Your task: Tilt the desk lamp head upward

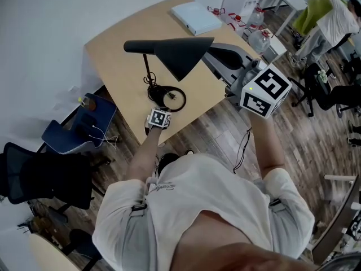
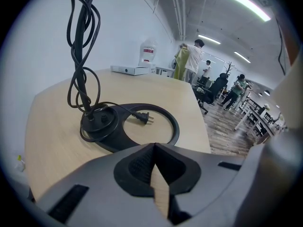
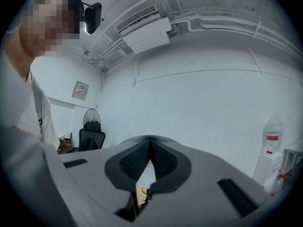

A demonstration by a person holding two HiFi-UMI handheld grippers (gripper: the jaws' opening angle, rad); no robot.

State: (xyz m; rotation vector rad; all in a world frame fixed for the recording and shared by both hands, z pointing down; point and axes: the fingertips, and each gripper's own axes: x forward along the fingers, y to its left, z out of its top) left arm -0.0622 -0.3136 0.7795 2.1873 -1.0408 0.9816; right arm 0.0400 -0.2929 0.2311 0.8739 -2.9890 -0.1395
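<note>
A black desk lamp stands on the wooden table (image 1: 113, 55). Its cone-shaped head (image 1: 177, 54) hangs level over the ring base (image 1: 171, 98), and the cord is wound round the stem (image 2: 80, 56). My left gripper (image 1: 159, 113) sits at the table's front edge just short of the base (image 2: 128, 126), shut, with nothing between its jaws (image 2: 154, 148). The plug (image 2: 144, 118) lies inside the ring. My right gripper (image 1: 214, 52) is raised beside the wide end of the lamp head. It is shut and empty (image 3: 150, 143) and faces the white wall.
A flat white box (image 1: 196, 17) lies at the table's far corner, with water bottles (image 1: 256, 35) on the floor beyond it. A blue chair (image 1: 84, 120) and a black chair (image 1: 39, 176) stand left of the table. People (image 2: 189, 60) are in the room behind.
</note>
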